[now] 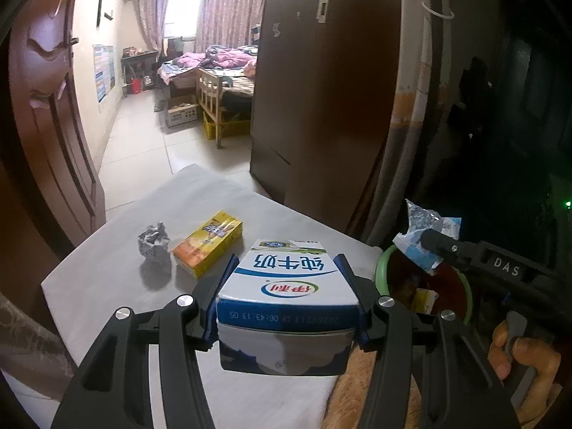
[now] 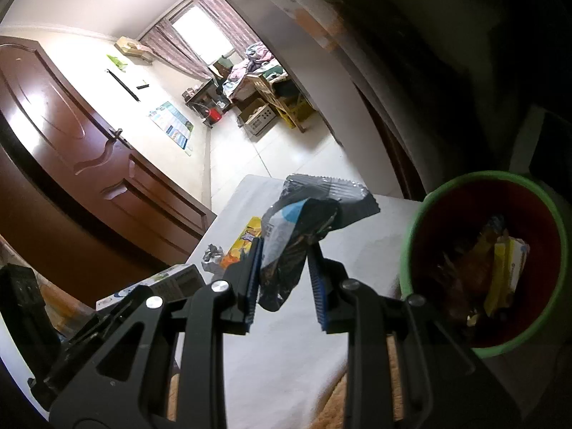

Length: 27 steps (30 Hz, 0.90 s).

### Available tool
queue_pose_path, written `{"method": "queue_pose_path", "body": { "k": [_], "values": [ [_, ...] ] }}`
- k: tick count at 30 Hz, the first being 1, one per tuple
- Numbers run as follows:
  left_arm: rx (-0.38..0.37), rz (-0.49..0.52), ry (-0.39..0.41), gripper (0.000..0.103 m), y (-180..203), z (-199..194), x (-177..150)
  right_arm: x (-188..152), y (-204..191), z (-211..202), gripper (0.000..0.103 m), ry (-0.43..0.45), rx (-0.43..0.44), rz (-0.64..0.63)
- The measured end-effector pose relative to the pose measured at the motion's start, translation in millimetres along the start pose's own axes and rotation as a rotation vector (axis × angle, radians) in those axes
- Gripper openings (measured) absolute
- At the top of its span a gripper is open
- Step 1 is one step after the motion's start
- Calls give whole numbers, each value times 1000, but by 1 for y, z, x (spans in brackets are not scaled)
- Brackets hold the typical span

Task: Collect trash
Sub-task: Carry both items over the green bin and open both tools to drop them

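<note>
While both grippers are held above the grey-covered table (image 1: 107, 279), a blue-and-white milk carton (image 1: 289, 279) is seen pinched between the blue pads of the left gripper (image 1: 286, 268), one pad pressed flat on each side wall and the printed top face turned up toward the camera. In the left wrist view the carton is carried just above the near right part of the table, close to its edge. On the table to the left of the carton, a yellow and orange box (image 1: 209, 241) is lying flat, and a crumpled ball of grey paper (image 1: 153, 241) is resting just beside its left end, apart from it. The right gripper (image 2: 284, 250) is clamped on a crinkled blue, white and dark snack wrapper (image 2: 300, 221); the pads are drawn in on the lower part of the wrapper, and its upper part is fanned out beyond the fingertips. In the left wrist view the same wrapper is seen held over the far rim of a green-rimmed bin (image 2: 414, 221) with a dark red inside. The bin is standing just off the right edge of the table, and yellow packaging (image 2: 507, 268) is visible lying inside it. A person's hand (image 1: 525, 357) is seen wrapped around the handle of the right gripper at the near right.
</note>
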<state>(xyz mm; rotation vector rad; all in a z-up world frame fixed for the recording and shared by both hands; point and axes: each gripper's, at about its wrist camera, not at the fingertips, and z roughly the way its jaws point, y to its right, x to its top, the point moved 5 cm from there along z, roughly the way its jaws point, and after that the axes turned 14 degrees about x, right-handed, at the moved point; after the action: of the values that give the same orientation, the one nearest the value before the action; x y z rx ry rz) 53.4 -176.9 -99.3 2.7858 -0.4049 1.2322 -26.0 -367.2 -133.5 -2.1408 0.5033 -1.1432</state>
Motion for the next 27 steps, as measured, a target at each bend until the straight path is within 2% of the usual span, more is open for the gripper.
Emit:
{"method": "queue_pose_path", "body": {
  "k": [8, 18, 27],
  "values": [
    [-45, 38, -7, 51, 28, 8, 6, 2, 13, -4, 27, 6, -8, 26],
    [-52, 69, -37, 51, 45, 20, 1, 5, 34, -15, 27, 28, -32, 67],
    [-73, 73, -59, 51, 55, 22, -2, 2, 66, -23, 27, 2, -99, 107]
  ]
}}
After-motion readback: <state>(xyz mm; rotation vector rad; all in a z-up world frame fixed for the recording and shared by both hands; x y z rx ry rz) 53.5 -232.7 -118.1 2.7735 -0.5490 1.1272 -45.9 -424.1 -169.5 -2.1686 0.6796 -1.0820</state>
